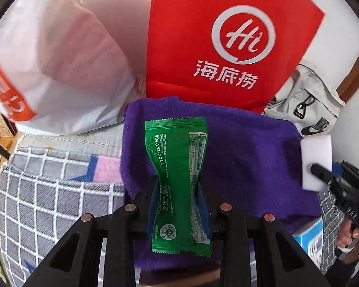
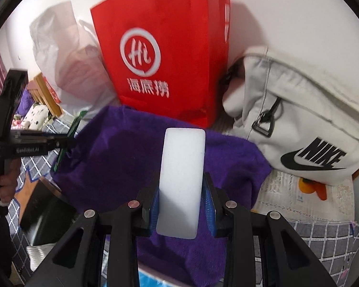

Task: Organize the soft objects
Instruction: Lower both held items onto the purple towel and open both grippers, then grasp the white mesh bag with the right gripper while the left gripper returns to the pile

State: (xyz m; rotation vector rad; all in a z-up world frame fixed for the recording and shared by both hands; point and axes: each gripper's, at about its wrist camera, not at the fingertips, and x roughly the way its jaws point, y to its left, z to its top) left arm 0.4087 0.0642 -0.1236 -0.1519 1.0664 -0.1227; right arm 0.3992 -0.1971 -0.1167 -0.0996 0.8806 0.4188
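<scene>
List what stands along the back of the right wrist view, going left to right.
White plastic bag → red Haidilao paper bag → white Nike bag.

The right gripper (image 2: 181, 191) is clamped on a white foam block (image 2: 181, 179), its 2 blue-padded fingers (image 2: 155, 205) pressing the block's sides. Beneath lies a purple towel (image 2: 112, 157). Behind it stands a red paper bag (image 2: 165, 52), with a white Nike bag (image 2: 306, 129) beside it. At far left, the left gripper (image 2: 67, 142) pinches a green packet (image 2: 67, 138).
</scene>
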